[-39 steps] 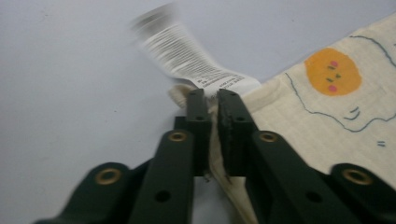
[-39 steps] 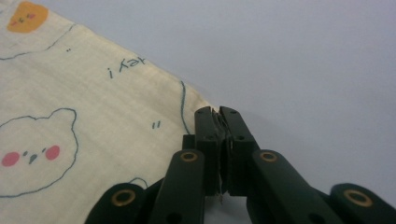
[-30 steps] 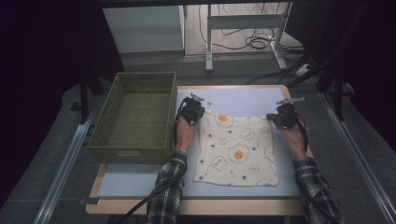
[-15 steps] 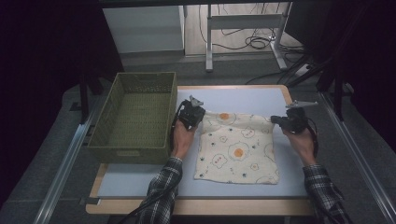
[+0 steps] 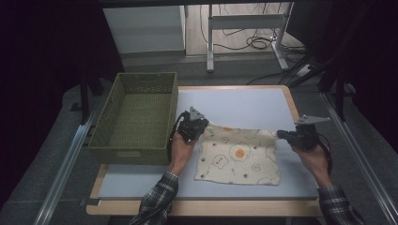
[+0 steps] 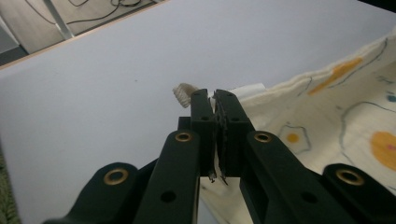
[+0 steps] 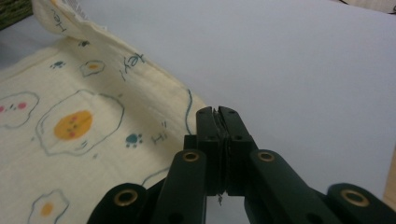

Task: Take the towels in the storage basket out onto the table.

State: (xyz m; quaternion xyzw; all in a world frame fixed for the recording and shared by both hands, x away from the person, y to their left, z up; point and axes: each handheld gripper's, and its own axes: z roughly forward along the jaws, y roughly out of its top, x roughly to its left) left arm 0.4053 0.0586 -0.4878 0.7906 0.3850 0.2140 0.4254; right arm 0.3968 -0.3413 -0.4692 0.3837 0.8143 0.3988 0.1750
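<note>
A cream cloth (image 5: 237, 157) printed with fried eggs lies on the pale blue table top (image 5: 244, 103), its far edge raised and stretched between my two grippers. My left gripper (image 5: 201, 126) is shut on the far left corner; in the left gripper view the jaws (image 6: 214, 95) pinch the cloth (image 6: 336, 107), with a small white loop (image 6: 183, 91) sticking out at the tips. My right gripper (image 5: 281, 134) is shut on the far right corner; in the right gripper view its closed jaws (image 7: 217, 112) clamp the hem of the cloth (image 7: 84, 121).
An olive woven basket (image 5: 109, 140) stands empty on the table's left side, close to my left hand. Bare table top stretches beyond the cloth to the wooden far edge (image 5: 234, 87). A metal table frame and cables (image 5: 256, 42) are on the floor behind.
Both grippers have drawn back toward the person's side with the cloth's far edge, slightly raised. The right one also shifted outward to the right, pulling that edge taut.
</note>
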